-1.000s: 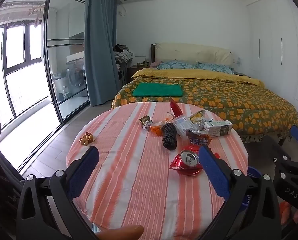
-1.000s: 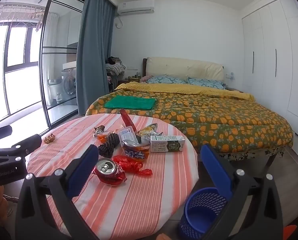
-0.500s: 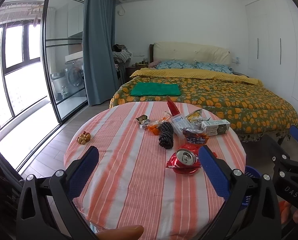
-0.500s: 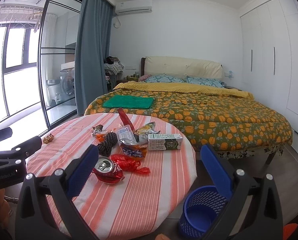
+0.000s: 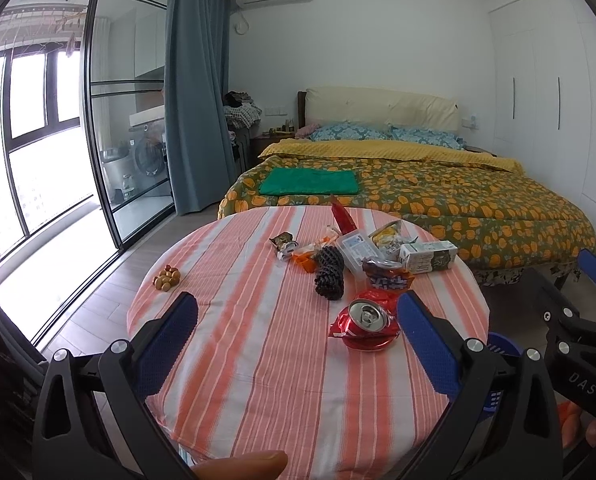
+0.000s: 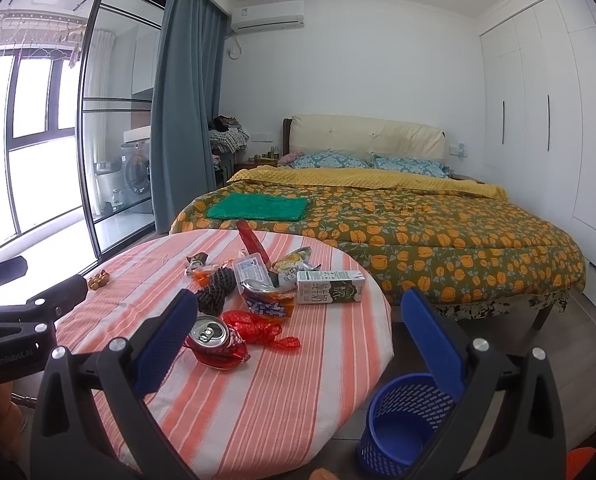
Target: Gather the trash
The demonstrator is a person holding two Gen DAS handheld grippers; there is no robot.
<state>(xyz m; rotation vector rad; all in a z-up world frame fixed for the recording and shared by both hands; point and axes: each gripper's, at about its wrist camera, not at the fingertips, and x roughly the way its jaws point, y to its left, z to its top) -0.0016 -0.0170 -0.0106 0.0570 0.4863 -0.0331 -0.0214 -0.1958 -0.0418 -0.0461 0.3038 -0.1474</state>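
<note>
A: Left gripper (image 5: 296, 340) and right gripper (image 6: 298, 334) both spread wide, holding nothing.
B: Can (image 6: 212, 338) at centre-left, on its side on the table (image 6: 258, 400). Likely light, dented, slippery; pinch across its body. Bin (image 6: 402, 420) lower right.

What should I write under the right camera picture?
Open right tool above trash on striped table, blue basket waiting.
</note>
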